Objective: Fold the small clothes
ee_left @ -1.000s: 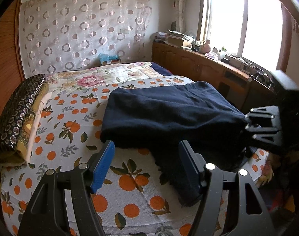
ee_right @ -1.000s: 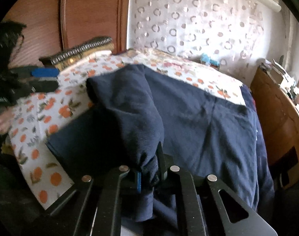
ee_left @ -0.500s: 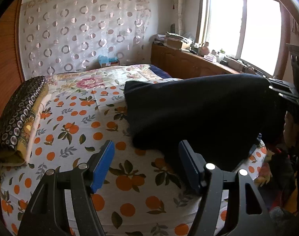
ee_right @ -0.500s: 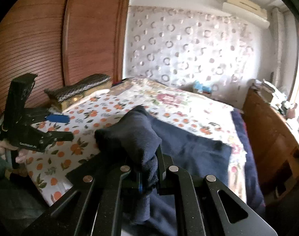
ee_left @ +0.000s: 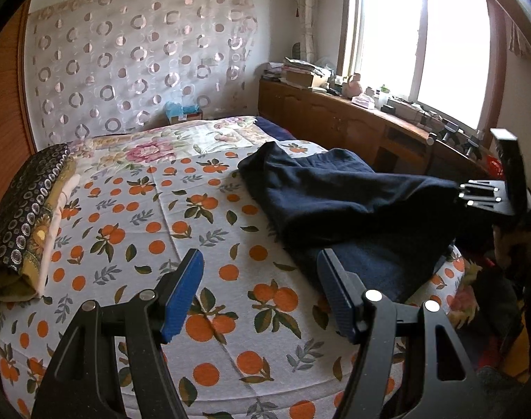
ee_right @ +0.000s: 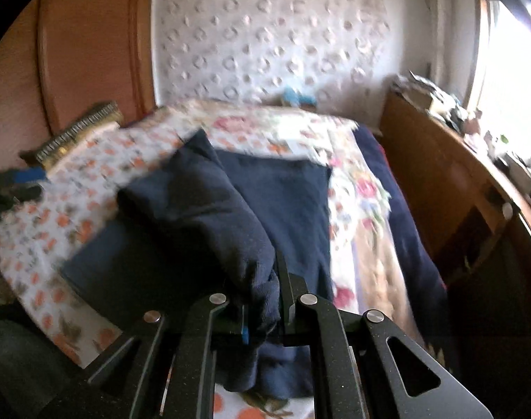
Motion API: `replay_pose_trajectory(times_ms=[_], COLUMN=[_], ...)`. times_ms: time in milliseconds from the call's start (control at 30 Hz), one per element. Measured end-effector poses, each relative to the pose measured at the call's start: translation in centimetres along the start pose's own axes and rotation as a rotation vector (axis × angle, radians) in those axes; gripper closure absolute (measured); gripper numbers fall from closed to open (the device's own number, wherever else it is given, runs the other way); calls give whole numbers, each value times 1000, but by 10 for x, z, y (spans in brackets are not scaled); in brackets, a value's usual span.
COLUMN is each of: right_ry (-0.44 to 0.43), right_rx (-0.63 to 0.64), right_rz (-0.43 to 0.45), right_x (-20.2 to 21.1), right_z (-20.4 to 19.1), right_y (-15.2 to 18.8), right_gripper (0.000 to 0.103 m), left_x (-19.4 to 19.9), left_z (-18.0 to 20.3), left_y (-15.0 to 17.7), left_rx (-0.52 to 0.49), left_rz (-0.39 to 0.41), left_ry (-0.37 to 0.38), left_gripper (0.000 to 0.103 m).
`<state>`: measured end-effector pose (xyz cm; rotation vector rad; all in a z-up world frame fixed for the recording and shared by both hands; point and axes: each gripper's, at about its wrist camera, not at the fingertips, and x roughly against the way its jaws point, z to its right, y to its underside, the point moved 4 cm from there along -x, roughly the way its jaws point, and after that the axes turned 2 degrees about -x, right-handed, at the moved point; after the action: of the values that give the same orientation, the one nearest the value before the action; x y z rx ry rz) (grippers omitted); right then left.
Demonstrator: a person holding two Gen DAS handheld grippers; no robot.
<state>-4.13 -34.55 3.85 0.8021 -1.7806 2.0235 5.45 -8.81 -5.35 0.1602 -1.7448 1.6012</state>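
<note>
A dark navy garment (ee_left: 339, 206) lies on the right side of the bed, partly lifted and draped toward the right edge. My right gripper (ee_right: 265, 300) is shut on a bunched edge of the navy garment (ee_right: 209, 209) and holds it above the bed; it shows at the far right of the left wrist view (ee_left: 485, 195). My left gripper (ee_left: 258, 293) is open and empty, hovering over the orange-print sheet (ee_left: 153, 230) just left of the garment's near edge.
A stack of folded patterned clothes (ee_left: 21, 206) sits at the bed's left edge. A wooden cabinet (ee_left: 353, 125) with clutter runs under the window on the right. A wooden wardrobe (ee_right: 87, 52) stands on the left. A blue tissue box (ee_left: 181, 111) is at the bed's head.
The right gripper lifted the garment high and pulled it right, then lowered it again; the cloth now drapes lower across the bed's right side. The left gripper stayed open in place.
</note>
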Motion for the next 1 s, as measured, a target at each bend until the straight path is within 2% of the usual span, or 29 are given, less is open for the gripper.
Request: replay_pose_trajectory(times_ms=[67, 133, 200, 433, 633, 1000], right_ry=[37, 59, 74, 38, -44, -262], right_rx=[-10, -26, -45, -25, 17, 139], right_rz=[-19, -21, -9, 63, 78, -31], right_x=[0, 3, 10, 30, 13, -59], right_z=[4, 8, 8, -6, -33, -96], right_y=[6, 7, 2, -15, -31, -58], right_gripper=[78, 57, 45, 40, 39, 39], left_x=[0, 0, 0, 0, 0, 1], left_z=[0, 1, 1, 3, 4, -10], left_y=[0, 0, 0, -1, -1, 5], left_rx=[1, 0, -1, -4, -2, 19], left_rz=[0, 2, 1, 2, 1, -2], left_ry=[0, 0, 0, 0, -3, -14], left_gripper=[34, 34, 34, 34, 34, 34])
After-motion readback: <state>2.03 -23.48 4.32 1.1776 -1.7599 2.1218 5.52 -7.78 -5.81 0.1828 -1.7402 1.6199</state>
